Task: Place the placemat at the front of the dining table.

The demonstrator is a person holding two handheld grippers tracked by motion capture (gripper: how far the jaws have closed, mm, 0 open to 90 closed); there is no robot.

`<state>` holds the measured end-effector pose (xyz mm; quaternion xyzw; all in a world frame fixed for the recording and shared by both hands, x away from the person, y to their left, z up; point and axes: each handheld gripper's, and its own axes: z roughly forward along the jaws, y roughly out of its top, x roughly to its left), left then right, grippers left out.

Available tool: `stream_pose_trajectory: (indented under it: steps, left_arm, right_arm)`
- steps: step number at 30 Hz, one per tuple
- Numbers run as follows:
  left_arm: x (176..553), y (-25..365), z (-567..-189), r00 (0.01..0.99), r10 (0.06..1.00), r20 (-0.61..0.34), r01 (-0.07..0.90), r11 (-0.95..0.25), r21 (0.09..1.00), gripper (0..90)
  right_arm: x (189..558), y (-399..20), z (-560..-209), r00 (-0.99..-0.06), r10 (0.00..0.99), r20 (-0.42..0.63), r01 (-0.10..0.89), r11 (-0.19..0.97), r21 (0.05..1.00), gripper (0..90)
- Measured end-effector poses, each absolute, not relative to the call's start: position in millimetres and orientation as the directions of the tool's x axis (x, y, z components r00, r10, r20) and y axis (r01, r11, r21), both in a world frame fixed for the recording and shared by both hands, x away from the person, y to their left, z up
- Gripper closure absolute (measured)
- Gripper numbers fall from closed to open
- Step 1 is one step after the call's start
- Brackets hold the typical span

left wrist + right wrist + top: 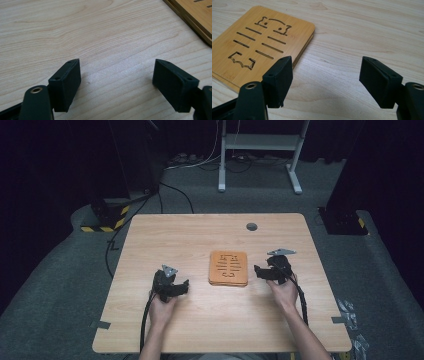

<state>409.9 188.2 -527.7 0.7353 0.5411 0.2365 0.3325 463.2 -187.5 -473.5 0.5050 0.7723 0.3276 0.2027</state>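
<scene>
While both our grippers flank the bamboo trivet [228,268] at the middle of the wooden table [170,235], we judge this the approach step: the left gripper [183,287] hangs wide open and empty, the right gripper [260,271] likewise. Next we must bring jaws over a trivet edge. Our right gripper view shows its fish-bone cutouts [259,42]; the left gripper view catches just a corner.

My left gripper's view cuts off the orange bamboo board with fish-shaped cutouts [197,17] at its top right corner.
</scene>
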Motion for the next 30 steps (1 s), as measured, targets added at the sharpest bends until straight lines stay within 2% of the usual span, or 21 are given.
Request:
stream_pose_trajectory:
  steps: [21,30]
  left_arm:
    - [410,188,-528,0.303,0.953,-0.012,0.639,-0.193,0.745,22.7]
    - [410,188,-528,0.302,0.953,-0.012,0.639,-0.193,0.745,22.7]
  right_arm:
    - [475,-183,-466,-0.409,0.912,0.026,0.613,0.254,0.748,30.7]
    - [481,-186,-467,-0.404,0.913,0.051,0.633,0.240,0.736,30.0]
